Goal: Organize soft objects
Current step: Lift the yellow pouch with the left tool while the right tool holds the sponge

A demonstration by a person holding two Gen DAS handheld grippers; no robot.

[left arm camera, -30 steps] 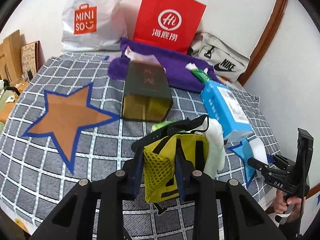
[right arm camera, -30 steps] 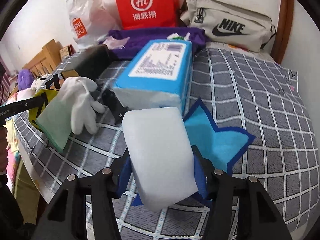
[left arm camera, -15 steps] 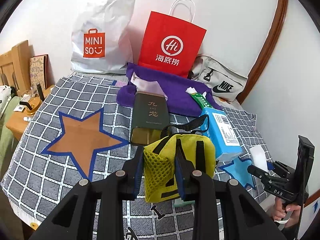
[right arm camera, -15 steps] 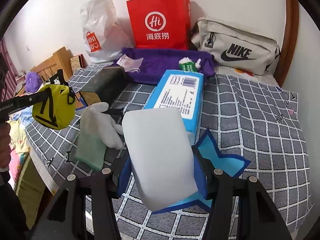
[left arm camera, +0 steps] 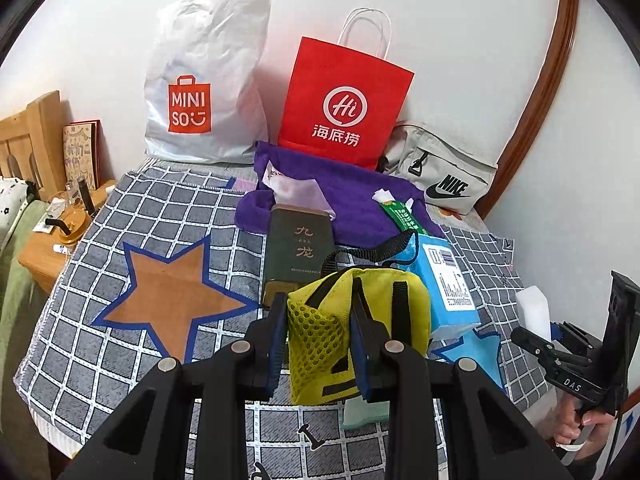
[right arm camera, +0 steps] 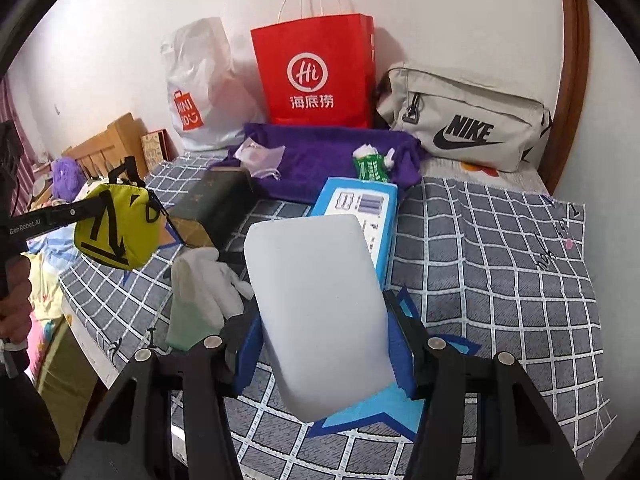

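Left gripper [left arm camera: 318,340]: closed on the yellow pouch [left arm camera: 360,328]. The blue pads pinch the mesh side; the pouch hangs clear of the bed, its black strap looping up behind it. From the right wrist view it hangs well to the left, above the bed edge.

Right gripper [right arm camera: 324,352]: clamped on the white sponge [right arm camera: 320,308], a pad pressed to each long side. The block stands up between the fingers, tilted away, held above the blue star [right arm camera: 400,400] on the checked sheet [right arm camera: 500,260].

On the sheet, unheld: white glove [right arm camera: 208,280] lying over a pale green cloth [right arm camera: 182,320], near the bed's front edge; blue tissue pack [right arm camera: 360,208] just behind the sponge; dark box [left arm camera: 298,248] beside it; purple towel [left arm camera: 352,200] further back, with a green packet [right arm camera: 370,168] on it.

Against the wall: red paper bag [left arm camera: 344,104], white plastic bag [left arm camera: 204,88], grey sling bag [left arm camera: 444,176].

Step in hand, as judged: both tools loaded and raised, carrying one soft item each toward a sorting spot. No drop-off point is evident; the brown star [left arm camera: 176,296] and the blue star are likely markers, though which item belongs where cannot be told.

Next move calls for: lowering each item onto its place before the fingers part, the pouch's loose strap kept clear of the box.
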